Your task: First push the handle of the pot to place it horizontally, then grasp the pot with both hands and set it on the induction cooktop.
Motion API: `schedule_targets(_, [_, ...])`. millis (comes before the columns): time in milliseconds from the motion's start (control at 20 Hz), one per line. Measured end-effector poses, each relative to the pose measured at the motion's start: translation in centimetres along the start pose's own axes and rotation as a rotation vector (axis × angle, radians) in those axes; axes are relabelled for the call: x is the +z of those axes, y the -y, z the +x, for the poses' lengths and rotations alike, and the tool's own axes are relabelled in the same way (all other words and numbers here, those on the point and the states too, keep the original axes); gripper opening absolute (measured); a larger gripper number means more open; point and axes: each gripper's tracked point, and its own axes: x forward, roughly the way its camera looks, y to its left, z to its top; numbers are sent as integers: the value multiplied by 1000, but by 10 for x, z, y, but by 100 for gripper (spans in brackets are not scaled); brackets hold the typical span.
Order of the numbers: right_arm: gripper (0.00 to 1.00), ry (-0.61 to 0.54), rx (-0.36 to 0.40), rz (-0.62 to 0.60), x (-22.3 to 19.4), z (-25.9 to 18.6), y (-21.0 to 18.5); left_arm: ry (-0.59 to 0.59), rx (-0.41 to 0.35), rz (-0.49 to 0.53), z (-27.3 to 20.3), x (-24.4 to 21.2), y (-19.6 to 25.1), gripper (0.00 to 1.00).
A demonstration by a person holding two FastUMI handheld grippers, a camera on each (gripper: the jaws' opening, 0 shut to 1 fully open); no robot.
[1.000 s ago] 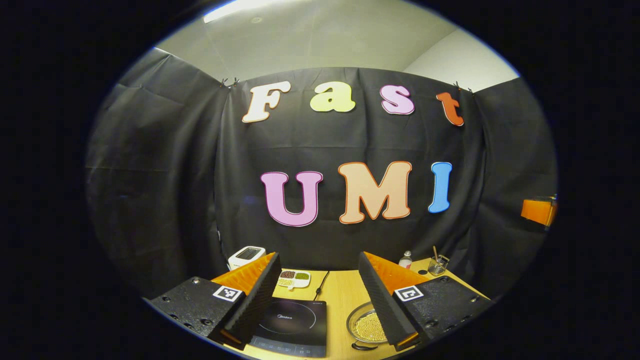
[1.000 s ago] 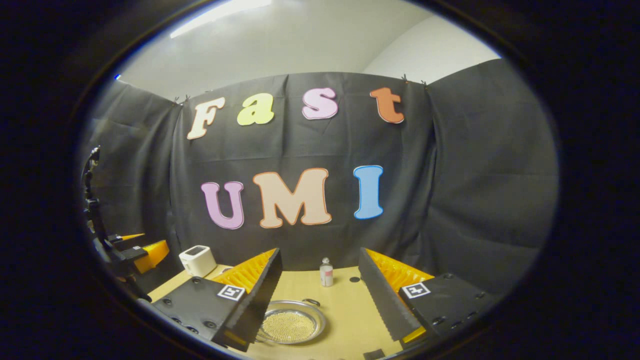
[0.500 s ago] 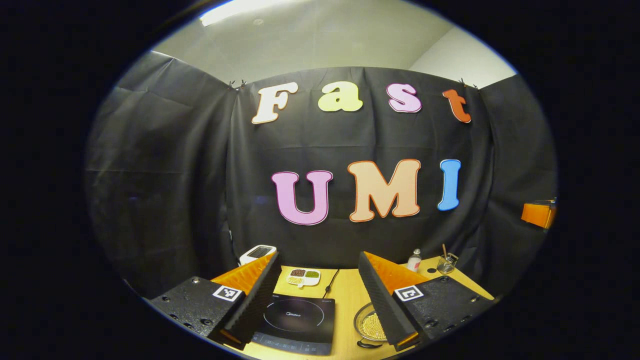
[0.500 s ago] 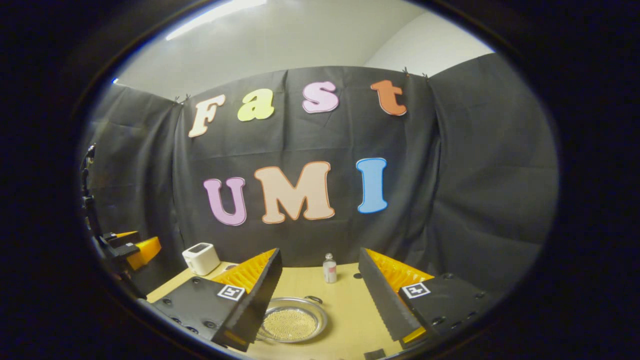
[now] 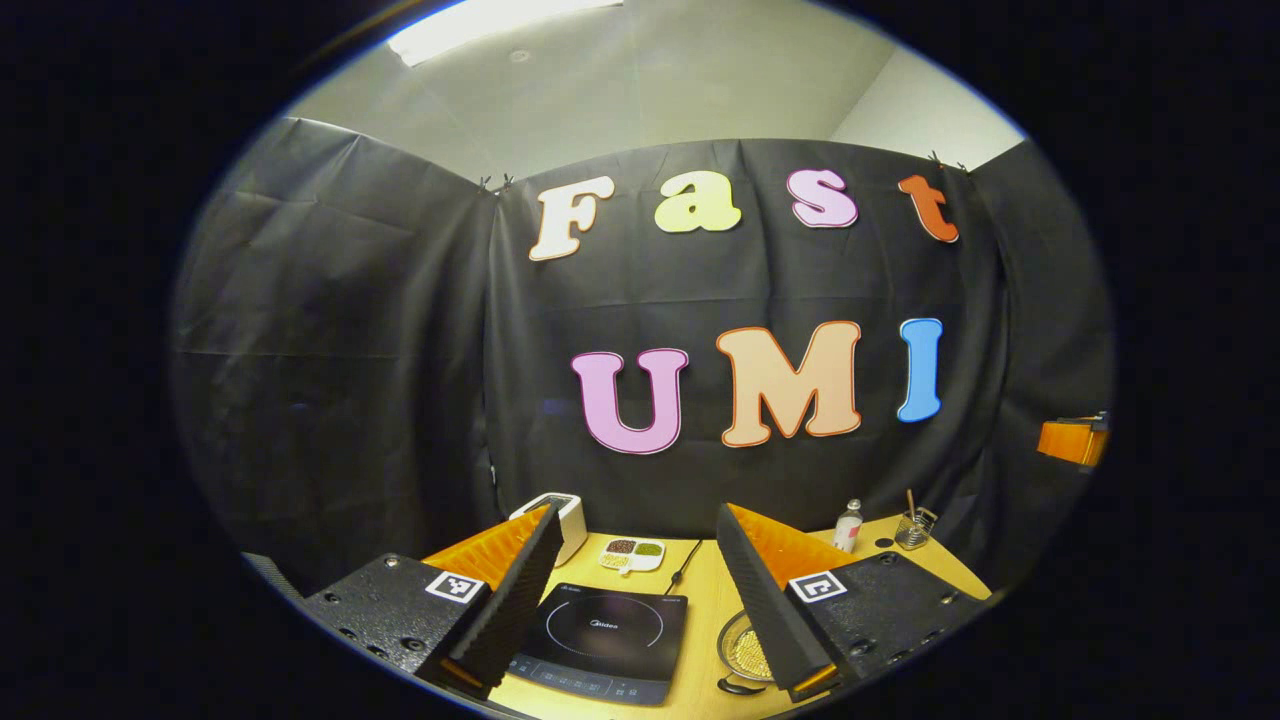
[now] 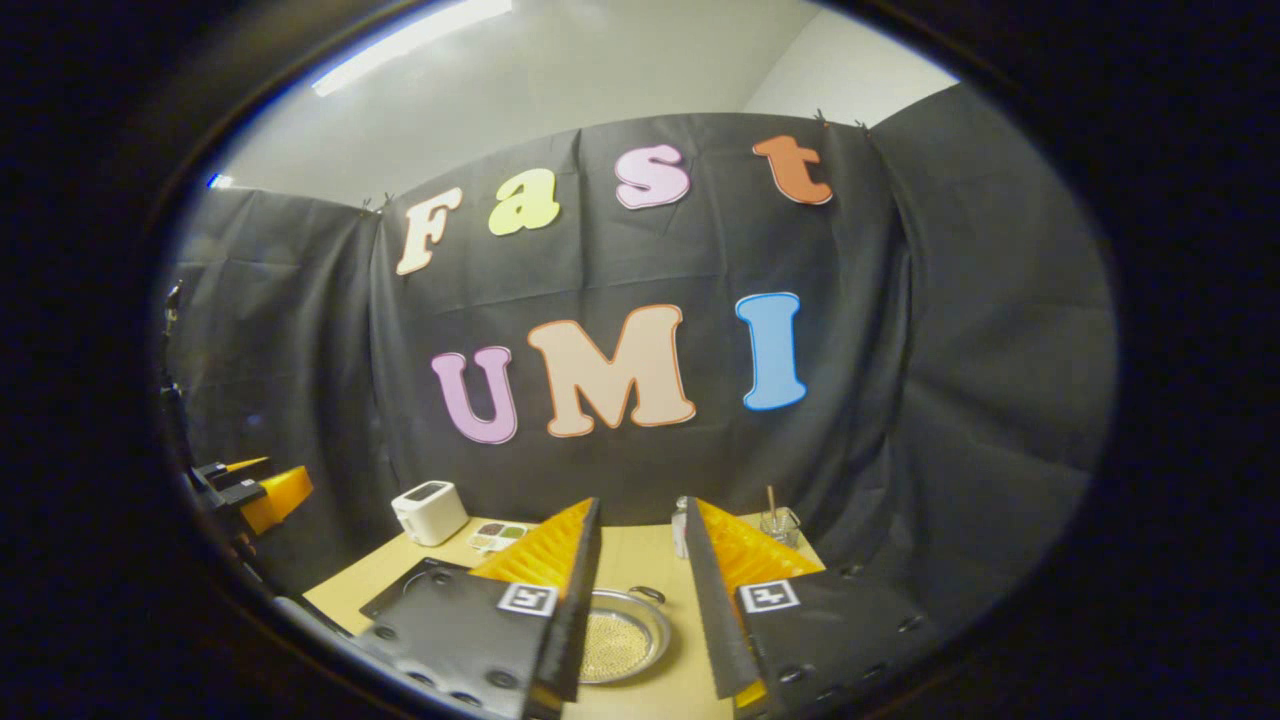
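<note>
A shallow metal pot [image 6: 618,640] with golden grains in it sits on the wooden table [image 6: 640,555]. A small dark handle [image 6: 647,592] shows at its far rim. My right gripper [image 6: 642,502] hangs above it, open by a narrow gap with nothing between the fingers. The black induction cooktop [image 5: 606,640] lies to the left of the pot [image 5: 745,655], which my left gripper's finger partly hides. High above the cooktop, my left gripper [image 5: 636,512] stands wide open and holds nothing. The left gripper [image 6: 255,490] also shows at the left edge of the right gripper view.
A white appliance [image 5: 560,518] stands at the back left of the table. Behind the cooktop lie a small dish of beans [image 5: 632,553] and a black cable [image 5: 685,572]. A little bottle [image 5: 848,525] and a glass with a stick [image 5: 912,528] stand at the back right.
My right gripper's fingers have drawn much closer together, and its view now takes in more of the table. The left gripper view has swung left, so cooktop and pot sit farther right.
</note>
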Motion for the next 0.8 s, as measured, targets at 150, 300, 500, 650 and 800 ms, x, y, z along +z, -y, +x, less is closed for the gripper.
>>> schedule_targets(150, [11,-14,24,-10,-4,1,13,-2,30,-2,-10,-3,6,95])
schedule_targets(300, [8,-41,58,-47,-20,9,18,-13,54,-20,-19,-9,12,92])
schedule_targets(500, [0,-94,121,-36,-42,12,10,-38,95,-30,-28,-18,8,95])
schedule_targets(650, [0,-144,147,-39,-62,14,6,-49,134,-31,-33,-22,-2,95])
schedule_targets(800, [0,-212,160,-36,-91,14,-3,-58,157,-25,-34,-27,-15,95])
